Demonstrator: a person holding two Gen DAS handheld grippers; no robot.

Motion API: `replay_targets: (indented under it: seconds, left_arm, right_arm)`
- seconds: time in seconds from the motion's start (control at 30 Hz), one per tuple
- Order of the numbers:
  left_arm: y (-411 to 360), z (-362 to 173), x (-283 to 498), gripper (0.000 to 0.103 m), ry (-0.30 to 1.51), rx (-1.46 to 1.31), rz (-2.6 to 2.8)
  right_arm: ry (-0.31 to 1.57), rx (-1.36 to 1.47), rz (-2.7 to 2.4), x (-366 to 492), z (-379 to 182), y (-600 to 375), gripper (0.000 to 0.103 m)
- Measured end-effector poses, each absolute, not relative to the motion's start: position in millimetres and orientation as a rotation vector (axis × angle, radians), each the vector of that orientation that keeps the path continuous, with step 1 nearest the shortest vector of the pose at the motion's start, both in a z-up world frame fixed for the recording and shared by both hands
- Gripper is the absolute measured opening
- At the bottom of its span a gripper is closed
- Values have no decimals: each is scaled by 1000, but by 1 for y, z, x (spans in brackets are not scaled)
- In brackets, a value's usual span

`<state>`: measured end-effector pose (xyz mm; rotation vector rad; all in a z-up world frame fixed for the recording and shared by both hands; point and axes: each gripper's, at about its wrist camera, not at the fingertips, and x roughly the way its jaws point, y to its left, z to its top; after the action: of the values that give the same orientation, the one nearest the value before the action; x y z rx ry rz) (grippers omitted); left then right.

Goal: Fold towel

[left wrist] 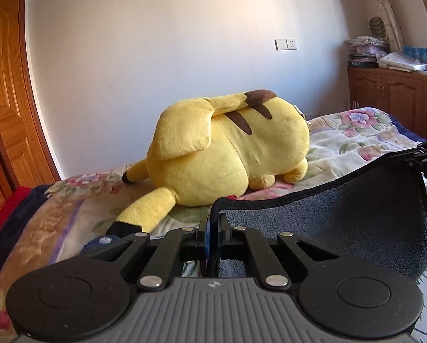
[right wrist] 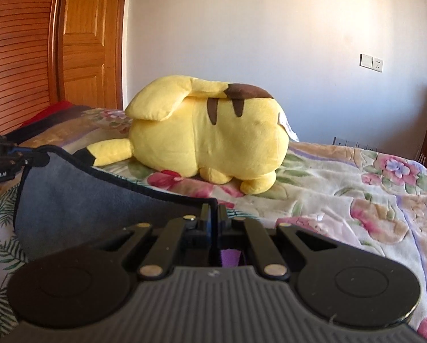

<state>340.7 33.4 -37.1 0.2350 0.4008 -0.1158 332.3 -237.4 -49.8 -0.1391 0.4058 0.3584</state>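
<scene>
A grey-blue towel (left wrist: 342, 217) with a dark stitched hem hangs stretched between my two grippers above the bed. My left gripper (left wrist: 213, 218) is shut on one top corner of it. My right gripper (right wrist: 212, 210) is shut on the other top corner, and the towel (right wrist: 84, 200) sags away to the left in the right wrist view. Each gripper shows at the edge of the other's view: the right one (left wrist: 426, 153) and the left one (right wrist: 2, 154). The towel's lower part drapes down toward the bedspread.
A big yellow plush toy (left wrist: 227, 148) lies on the floral bedspread (right wrist: 342, 188) just beyond the towel. A wooden door (left wrist: 4, 85) stands at the left. A wooden cabinet (left wrist: 396, 97) with stacked items is at the far right, by the white wall.
</scene>
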Motion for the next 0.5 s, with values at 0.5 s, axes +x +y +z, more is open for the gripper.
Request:
replay_targets:
  seconds: [0.5]
  left_arm:
    - [32,-64,379,5,395,239,-60]
  right_arm:
    - [390,-195,331,373,-71,-233,4]
